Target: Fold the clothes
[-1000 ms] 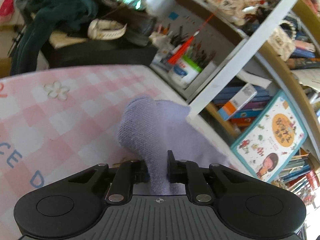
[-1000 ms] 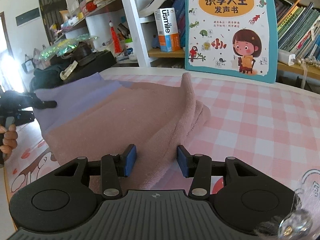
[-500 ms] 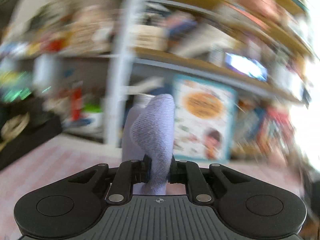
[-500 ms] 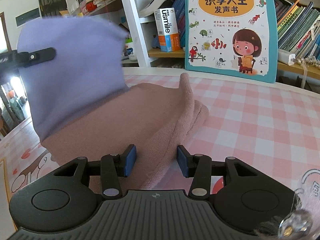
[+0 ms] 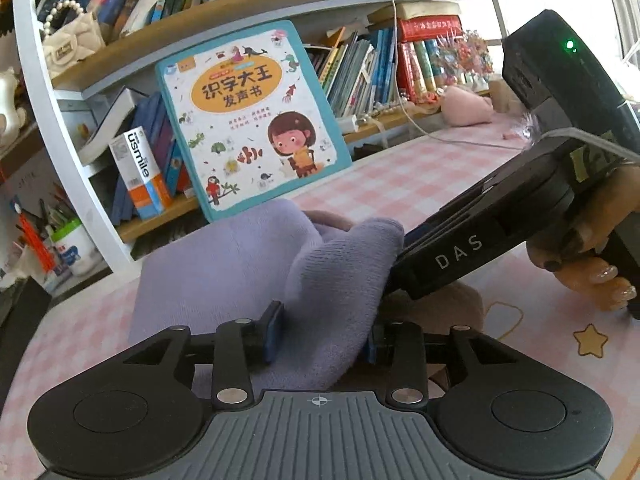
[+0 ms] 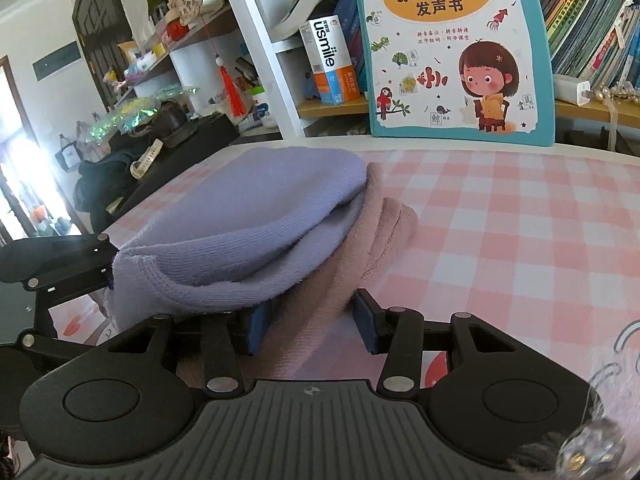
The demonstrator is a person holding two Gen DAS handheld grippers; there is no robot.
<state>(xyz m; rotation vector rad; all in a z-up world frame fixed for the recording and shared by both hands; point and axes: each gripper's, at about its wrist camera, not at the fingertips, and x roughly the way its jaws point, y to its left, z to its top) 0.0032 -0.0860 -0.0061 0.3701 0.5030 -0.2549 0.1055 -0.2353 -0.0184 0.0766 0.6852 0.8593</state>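
A lavender knitted cloth point(image 6: 256, 216) lies folded over on top of a dusty-pink cloth point(image 6: 384, 220) on the pink checked tabletop point(image 6: 520, 220). In the left wrist view the lavender cloth point(image 5: 320, 280) bunches between the fingers of my left gripper point(image 5: 322, 334), whose jaws stand apart around it. My right gripper point(image 6: 308, 324) is open, its fingers astride the pink cloth's near edge, just under the lavender fold. The right gripper's body point(image 5: 500, 232) shows in the left wrist view, resting on the cloths.
A children's picture book point(image 6: 456, 48) leans against the bookshelf point(image 5: 248, 4) behind the table. A toothpaste box point(image 6: 330, 64) stands on the shelf. A dark pile of things point(image 6: 160, 136) sits off the table's left end. A pink plush point(image 5: 466, 106) lies far right.
My left gripper swung the lavender cloth's end up and over onto the pink cloth, then opened its jaws around it. The right gripper stayed in place, open.
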